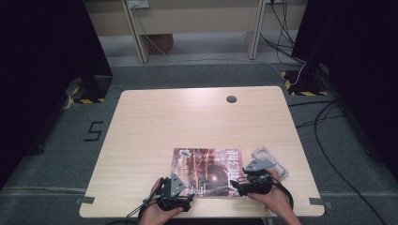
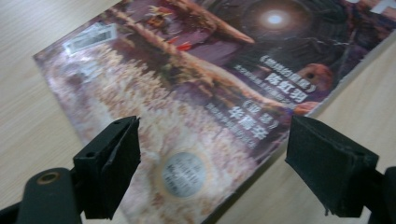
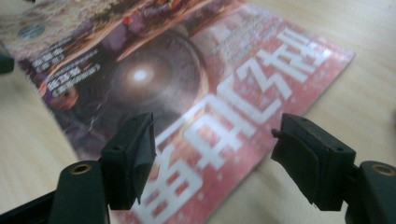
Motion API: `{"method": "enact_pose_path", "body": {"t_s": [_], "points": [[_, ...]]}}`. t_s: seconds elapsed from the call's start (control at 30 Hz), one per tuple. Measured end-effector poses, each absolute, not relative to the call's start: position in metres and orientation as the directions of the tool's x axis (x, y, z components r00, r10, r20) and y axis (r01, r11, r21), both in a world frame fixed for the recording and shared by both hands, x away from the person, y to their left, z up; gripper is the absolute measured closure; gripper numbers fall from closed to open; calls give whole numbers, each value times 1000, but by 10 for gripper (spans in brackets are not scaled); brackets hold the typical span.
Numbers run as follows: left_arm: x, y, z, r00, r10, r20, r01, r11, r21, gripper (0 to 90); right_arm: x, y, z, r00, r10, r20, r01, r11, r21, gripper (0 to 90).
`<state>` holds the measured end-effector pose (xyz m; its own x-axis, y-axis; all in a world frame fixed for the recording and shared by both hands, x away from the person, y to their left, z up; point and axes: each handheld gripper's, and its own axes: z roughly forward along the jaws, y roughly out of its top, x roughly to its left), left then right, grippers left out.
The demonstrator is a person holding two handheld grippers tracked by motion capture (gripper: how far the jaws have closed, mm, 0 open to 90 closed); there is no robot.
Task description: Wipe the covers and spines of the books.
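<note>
Left gripper [image 2: 212, 163] fingers spread, seemingly just above the magazine [image 2: 196, 84].

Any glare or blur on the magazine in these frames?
High view: magazine small but evenly lit, no glare. Left gripper view: cover in focus near the open jaws, its far edge soft. Right gripper view: white title characters blurred, bright spot printed, not glare.
</note>
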<state>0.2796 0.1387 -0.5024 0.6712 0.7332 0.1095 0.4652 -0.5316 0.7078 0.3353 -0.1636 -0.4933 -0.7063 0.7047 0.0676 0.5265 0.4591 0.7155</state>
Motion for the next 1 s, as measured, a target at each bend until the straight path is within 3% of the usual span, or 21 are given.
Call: {"method": "enact_pose_path", "body": {"t_s": [0.67, 1.0], "points": [[287, 134, -510, 684, 722, 104, 473, -547, 691, 144, 429, -107, -500, -686, 724, 73, 553, 454, 698, 300], [288, 135, -510, 680, 725, 108, 474, -547, 690, 140, 446, -95, -508, -705, 702, 102, 558, 460, 690, 319]]}}
